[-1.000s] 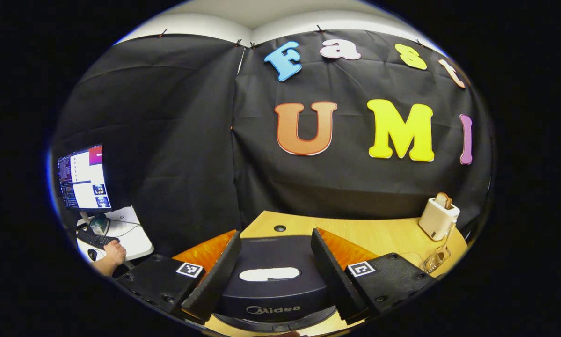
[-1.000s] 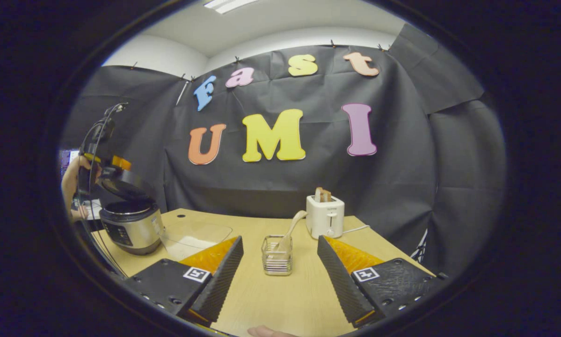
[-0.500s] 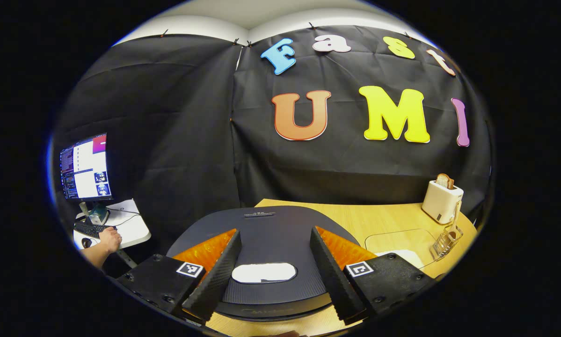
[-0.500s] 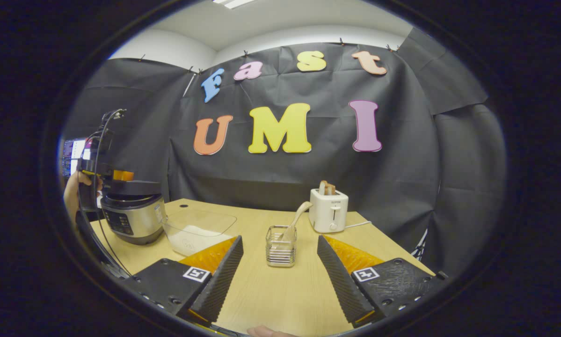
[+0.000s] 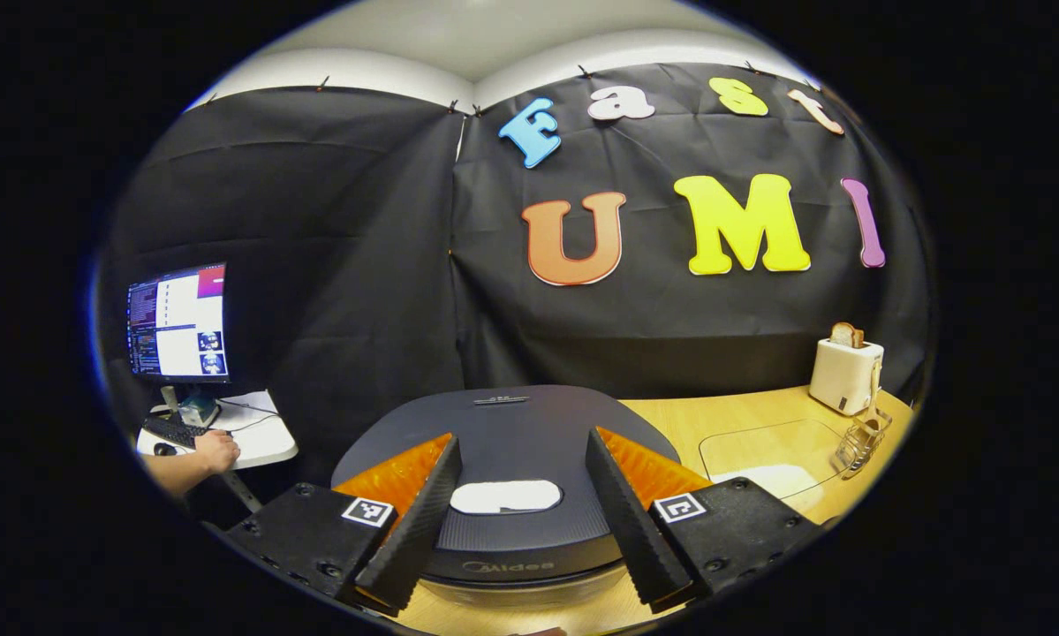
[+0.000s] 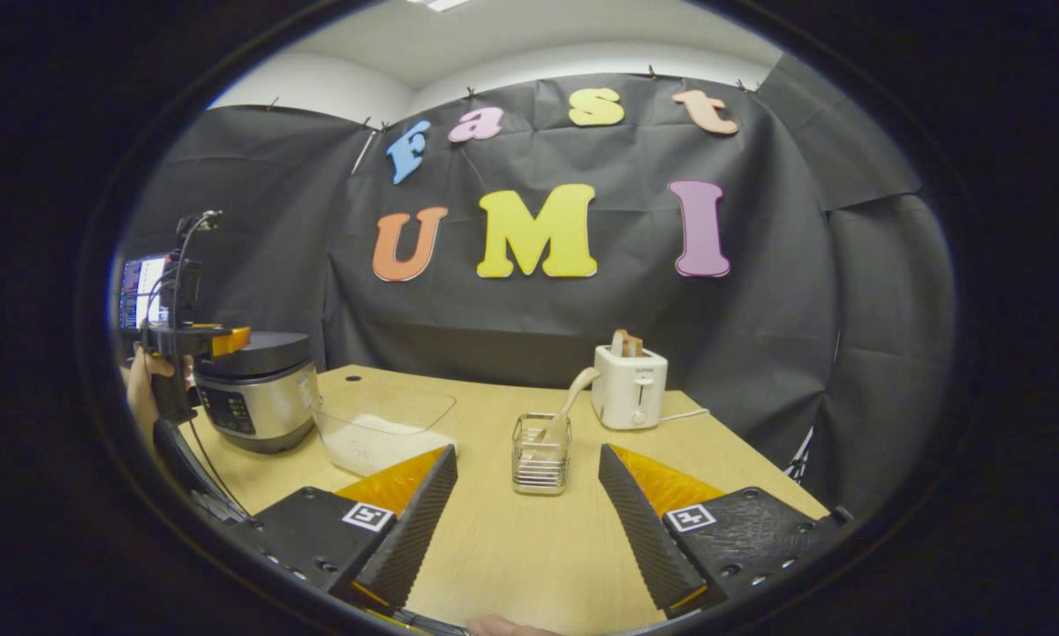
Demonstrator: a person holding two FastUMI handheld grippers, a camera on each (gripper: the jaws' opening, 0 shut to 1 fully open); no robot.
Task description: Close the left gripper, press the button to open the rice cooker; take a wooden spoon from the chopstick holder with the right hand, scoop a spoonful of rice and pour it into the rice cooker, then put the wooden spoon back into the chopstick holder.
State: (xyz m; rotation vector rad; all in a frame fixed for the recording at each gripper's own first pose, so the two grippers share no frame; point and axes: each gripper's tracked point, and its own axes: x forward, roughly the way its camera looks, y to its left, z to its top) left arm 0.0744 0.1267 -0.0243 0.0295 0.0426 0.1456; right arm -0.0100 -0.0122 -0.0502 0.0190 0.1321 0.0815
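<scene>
Table (image 6: 529, 548) of pale wood under both open grippers, left gripper (image 5: 518, 521) over rice cooker (image 5: 511, 433).

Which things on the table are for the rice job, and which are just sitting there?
For the job:
rice cooker, lid down
wooden spoon, standing in the chopstick holder
clear tub of rice

Just sitting there:
toaster with toast in it
monitor and keyboard off to the side

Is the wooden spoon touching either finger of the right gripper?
Apart. The right gripper view shows the wooden spoon standing in the chopstick holder farther up the table, bare tabletop between it and the open right gripper.
</scene>
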